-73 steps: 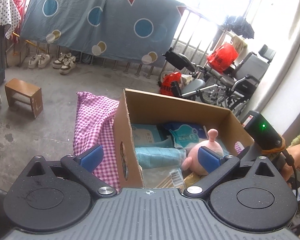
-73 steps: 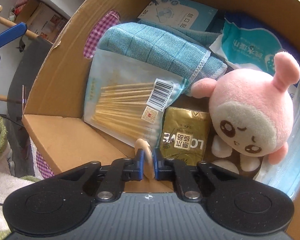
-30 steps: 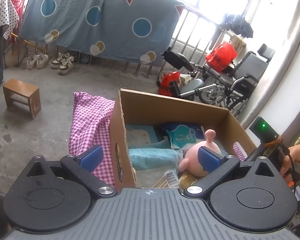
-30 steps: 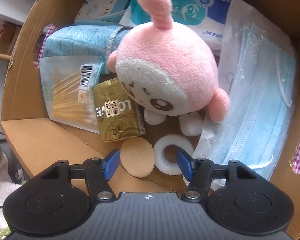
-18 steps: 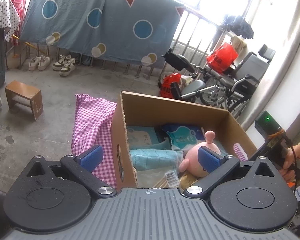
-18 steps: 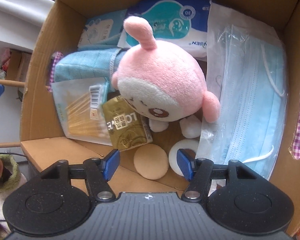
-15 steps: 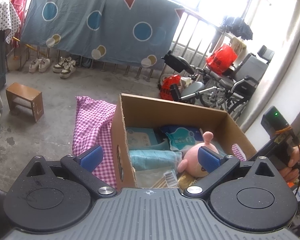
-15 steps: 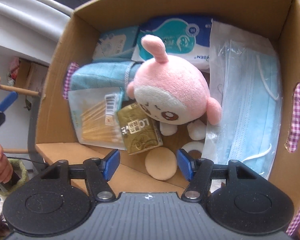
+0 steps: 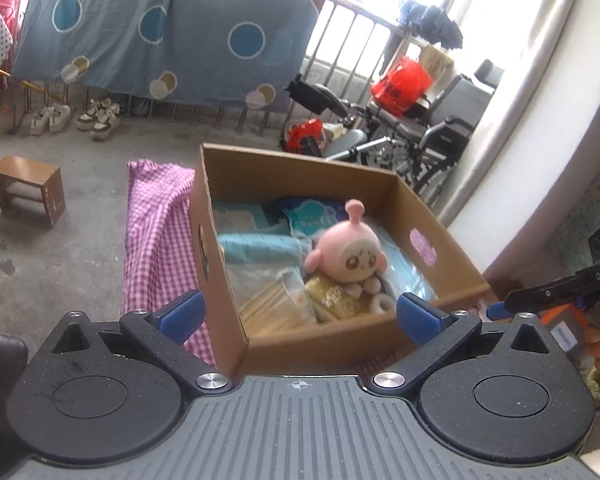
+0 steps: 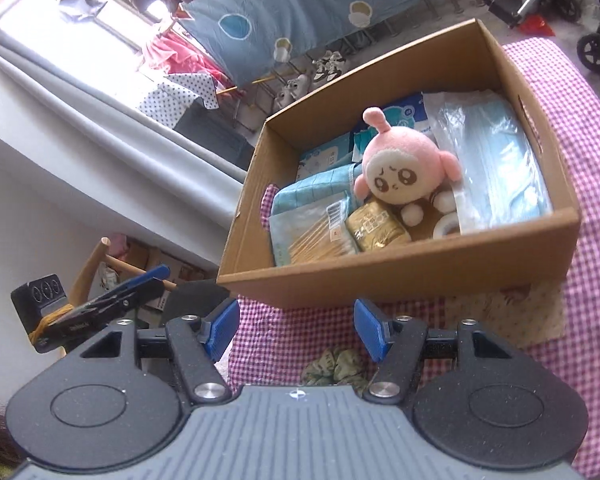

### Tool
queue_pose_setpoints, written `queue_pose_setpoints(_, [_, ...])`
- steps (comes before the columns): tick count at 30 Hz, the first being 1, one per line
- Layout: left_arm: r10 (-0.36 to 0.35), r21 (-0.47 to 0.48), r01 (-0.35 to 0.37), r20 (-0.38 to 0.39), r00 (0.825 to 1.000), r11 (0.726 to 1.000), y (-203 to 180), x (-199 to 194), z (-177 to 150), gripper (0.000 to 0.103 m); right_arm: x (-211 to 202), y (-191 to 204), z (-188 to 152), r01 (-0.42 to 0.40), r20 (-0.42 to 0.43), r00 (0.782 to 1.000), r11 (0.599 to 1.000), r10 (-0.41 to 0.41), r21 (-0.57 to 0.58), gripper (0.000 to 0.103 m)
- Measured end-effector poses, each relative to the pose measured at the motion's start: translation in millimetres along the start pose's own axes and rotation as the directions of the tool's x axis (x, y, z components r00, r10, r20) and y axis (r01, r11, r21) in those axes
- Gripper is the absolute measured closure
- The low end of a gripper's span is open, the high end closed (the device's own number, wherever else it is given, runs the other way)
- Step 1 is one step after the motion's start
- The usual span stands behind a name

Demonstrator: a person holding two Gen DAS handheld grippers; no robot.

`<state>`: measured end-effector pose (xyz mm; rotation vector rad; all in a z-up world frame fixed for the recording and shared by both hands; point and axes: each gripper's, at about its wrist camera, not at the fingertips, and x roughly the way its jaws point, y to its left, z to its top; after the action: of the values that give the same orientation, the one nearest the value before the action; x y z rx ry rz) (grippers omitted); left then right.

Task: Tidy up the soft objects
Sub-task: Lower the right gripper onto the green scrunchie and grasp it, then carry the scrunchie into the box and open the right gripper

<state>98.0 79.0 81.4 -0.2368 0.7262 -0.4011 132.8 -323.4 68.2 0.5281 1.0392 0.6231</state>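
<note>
We are holding both pairs of jaws wide apart and gripping nothing: the right gripper [image 10: 296,326] is hovering outside the cardboard box [image 10: 400,270], just short of its near wall, and the left gripper [image 9: 300,316] is hanging over the box's near corner, its fingers straddling that corner without touching it.

Ahead of the right jaws, inside the box, the pink plush toy [image 10: 400,168] is sitting on a gold packet [image 10: 374,227], with a blue towel [image 10: 312,190] and a bag of cotton swabs [image 10: 312,236] to their left, a pack of face masks [image 10: 496,168] to their right, and a white tape roll [image 10: 447,224] near the front wall.

Directly beneath the right jaws, on the pink checked cloth [image 10: 596,280], a green scrunchie [image 10: 336,366] is lying partly hidden by the gripper body. We judge this to be the next soft thing to collect.

To do that well, we are thinking of lowering the right jaws straight down, centring them over the bunched fabric rather than its edge, and closing firmly, since the fabric will squash and could slip. We should avoid pinching the cloth underneath, then lift clear of the box wall before moving forward.
</note>
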Motion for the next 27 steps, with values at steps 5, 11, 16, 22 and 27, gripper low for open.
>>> queue_pose_setpoints(5, [-0.015, 0.056, 0.025, -0.158, 0.987, 0.998, -15.0, 21.4, -41.6, 0.001, 36.3, -2.9, -39.8, 0.048, -0.017, 0.999, 0.999, -0.048, -0.004, 0.038])
queue_pose_setpoints(11, [0.000, 0.162, 0.055, -0.326, 0.945, 0.985, -40.4, 70.1, -92.0, 0.024, 86.0, 9.7, -59.7, 0.188, -0.071, 0.977, 0.971, -0.200, -0.148, 0.050])
queue_pose_setpoints(16, [0.020, 0.191, 0.056, -0.373, 0.928, 0.980, -45.1, 96.2, -107.6, 0.039, 108.6, 10.2, -67.6, 0.230, -0.100, 0.961, 0.946, -0.258, -0.230, 0.060])
queue_pose_setpoints(22, [0.004, 0.171, 0.074, -0.415, 0.910, 0.983, -43.0, 114.2, -113.3, 0.057, 130.8, 2.0, -74.6, 0.223, -0.156, 0.950, 0.937, -0.271, -0.267, 0.074])
queue_pose_setpoints(27, [-0.007, 0.166, 0.084, -0.420, 0.907, 0.983, -46.3, 119.0, -115.4, 0.084, 129.6, 3.2, -80.7, 0.225, -0.146, 0.950, 0.927, -0.278, -0.298, 0.087])
